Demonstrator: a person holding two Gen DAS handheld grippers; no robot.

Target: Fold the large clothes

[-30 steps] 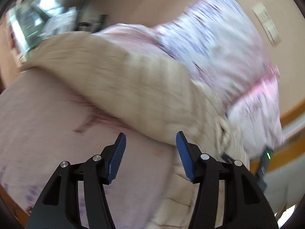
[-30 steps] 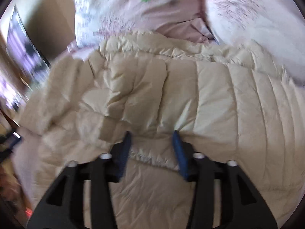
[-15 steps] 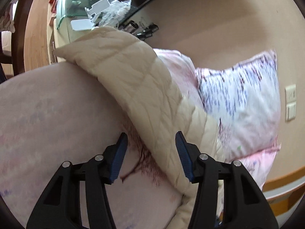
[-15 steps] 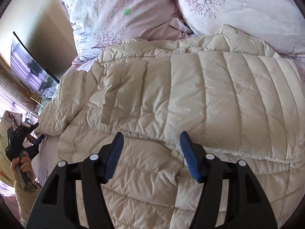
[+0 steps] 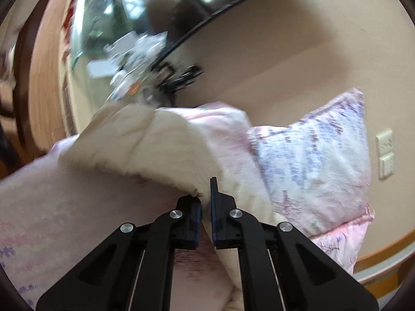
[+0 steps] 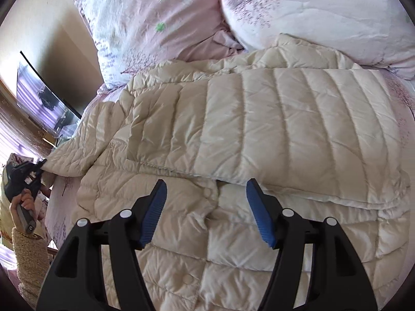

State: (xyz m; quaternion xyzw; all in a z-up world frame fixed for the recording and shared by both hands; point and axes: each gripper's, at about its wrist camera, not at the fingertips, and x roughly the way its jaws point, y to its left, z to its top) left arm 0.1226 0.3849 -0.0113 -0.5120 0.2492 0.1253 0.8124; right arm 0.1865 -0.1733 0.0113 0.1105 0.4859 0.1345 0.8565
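A cream quilted down jacket (image 6: 259, 134) lies spread on the bed, its right sleeve folded across the front. My right gripper (image 6: 206, 197) is open and empty just above the jacket's front, near the folded sleeve's edge. My left gripper (image 5: 205, 202) is shut on the edge of the jacket's left sleeve (image 5: 145, 150). In the right wrist view the left gripper (image 6: 39, 167) shows at the far left, pinching the sleeve tip, held by a hand.
Two pink floral pillows (image 6: 160, 26) (image 6: 324, 13) lie at the head of the bed behind the jacket. The pink floral sheet (image 5: 64, 207) covers the bed. A TV (image 6: 41, 98) and a cluttered glass stand (image 5: 116, 59) are beyond the left side. Wall switches (image 5: 385, 153) sit on the beige wall.
My left gripper has closed on the sleeve edge; it was open half a second ago. My right gripper let go of the folded sleeve and drew back a little, open.
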